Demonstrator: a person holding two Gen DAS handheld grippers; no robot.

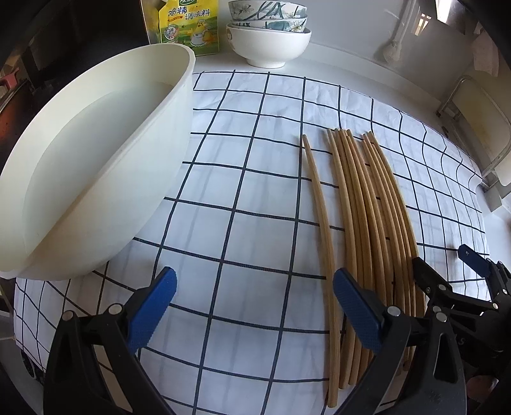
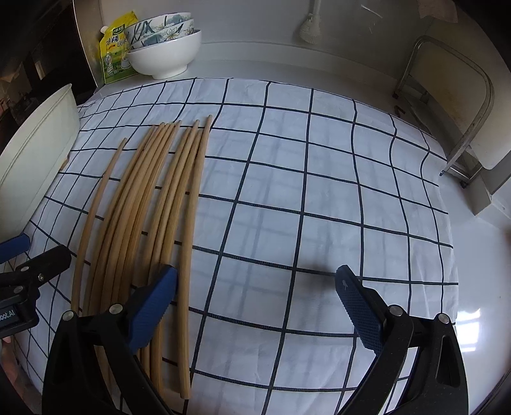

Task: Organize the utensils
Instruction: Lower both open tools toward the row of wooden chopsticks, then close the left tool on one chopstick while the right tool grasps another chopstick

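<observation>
Several bamboo chopsticks point(image 1: 367, 223) lie side by side on a white cloth with a dark grid point(image 1: 242, 198); one lies slightly apart on the left point(image 1: 319, 204). My left gripper point(image 1: 255, 306) hovers open over bare cloth, its right finger beside that lone chopstick. The right gripper's fingers point(image 1: 424, 281) show at the right edge of the left wrist view. In the right wrist view the chopsticks point(image 2: 150, 207) lie at left and my right gripper point(image 2: 255, 303) is open, its left finger over the bundle's right side. A big white basin point(image 1: 89, 166) stands at left.
Stacked bowls point(image 1: 270, 35) and a yellow seasoning packet point(image 1: 185, 25) stand at the back of the counter. A metal rack point(image 2: 460, 127) stands at the right, a brush point(image 2: 311, 28) hangs on the back wall. The cloth's right half point(image 2: 335, 191) holds nothing.
</observation>
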